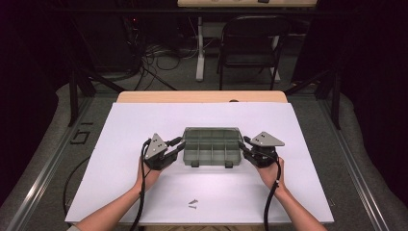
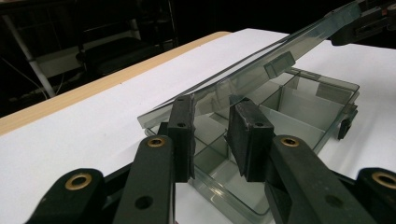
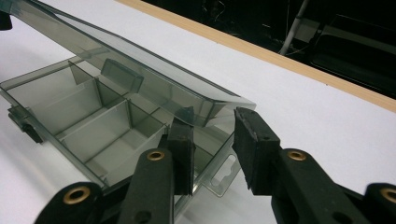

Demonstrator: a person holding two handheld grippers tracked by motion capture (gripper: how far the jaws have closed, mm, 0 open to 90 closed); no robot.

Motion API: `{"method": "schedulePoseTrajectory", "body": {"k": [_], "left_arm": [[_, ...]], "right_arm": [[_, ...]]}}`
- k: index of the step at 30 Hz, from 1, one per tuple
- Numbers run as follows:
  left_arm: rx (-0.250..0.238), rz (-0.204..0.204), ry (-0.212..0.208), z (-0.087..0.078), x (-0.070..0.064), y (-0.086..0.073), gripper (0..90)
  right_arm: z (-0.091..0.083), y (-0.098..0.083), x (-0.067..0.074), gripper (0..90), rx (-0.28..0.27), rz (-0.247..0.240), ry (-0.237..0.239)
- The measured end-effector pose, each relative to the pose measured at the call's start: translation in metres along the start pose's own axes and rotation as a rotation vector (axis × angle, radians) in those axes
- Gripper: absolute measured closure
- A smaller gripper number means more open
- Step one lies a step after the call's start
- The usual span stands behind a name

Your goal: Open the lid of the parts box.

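A smoky clear plastic compartment box [image 1: 211, 150] lies in the middle of the white table top [image 1: 144, 120], its hinged lid [image 2: 275, 60] tilted partly up. My left gripper [image 1: 179, 145] is at the box's left end. In the left gripper view its jaws [image 2: 212, 135] stand apart on either side of the lid's end edge, with a gap showing between the pads. My right gripper [image 1: 244, 144] is at the right end, and its jaws [image 3: 212, 142] stand apart under the lid's corner [image 3: 233, 102]. The dividers [image 3: 112, 116] inside show no contents.
Two small dark screws [image 1: 193, 204] lie on the white sheet near the front edge. The table's bare wooden strip [image 1: 202, 96] runs along the far side. Behind it stand a black folding chair [image 1: 250, 38] and loose floor cables [image 1: 159, 62].
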State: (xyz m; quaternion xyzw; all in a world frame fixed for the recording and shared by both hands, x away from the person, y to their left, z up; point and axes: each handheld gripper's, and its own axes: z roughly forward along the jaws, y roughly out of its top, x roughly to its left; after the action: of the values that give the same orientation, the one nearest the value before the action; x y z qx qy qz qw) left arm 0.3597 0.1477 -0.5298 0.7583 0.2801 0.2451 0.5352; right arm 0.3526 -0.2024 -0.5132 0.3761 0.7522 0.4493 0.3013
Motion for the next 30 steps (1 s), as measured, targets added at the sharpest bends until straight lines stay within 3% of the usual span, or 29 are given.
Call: {"method": "schedulePoseTrajectory", "body": {"k": [3, 4, 13, 27, 28, 30], "left_arm": [[-0.004, 0.0, 0.015, 0.002, 0.0, 0.001, 71.2], [0.005, 0.001, -0.004, 0.001, 0.002, 0.001, 71.2], [-0.022, -0.009, 0.013, 0.005, 0.005, 0.005, 73.4], [-0.025, -0.004, 0.019, 0.009, 0.011, 0.012, 73.9], [-0.032, -0.008, 0.036, 0.01, 0.01, 0.012, 74.2], [-0.03, -0.006, 0.02, 0.009, 0.013, 0.013, 75.5]], "right_arm": [[0.001, 0.001, -0.001, 70.3, -0.001, -0.002, -0.003], [0.001, 0.002, -0.001, 71.1, 0.0, -0.001, -0.006], [0.002, 0.006, -0.003, 76.3, -0.014, 0.003, -0.008], [0.001, 0.011, -0.006, 78.5, -0.017, 0.008, -0.012], [0.001, 0.011, -0.006, 78.6, -0.018, 0.007, -0.012], [0.001, 0.012, -0.007, 79.2, -0.02, 0.01, -0.01]]}}
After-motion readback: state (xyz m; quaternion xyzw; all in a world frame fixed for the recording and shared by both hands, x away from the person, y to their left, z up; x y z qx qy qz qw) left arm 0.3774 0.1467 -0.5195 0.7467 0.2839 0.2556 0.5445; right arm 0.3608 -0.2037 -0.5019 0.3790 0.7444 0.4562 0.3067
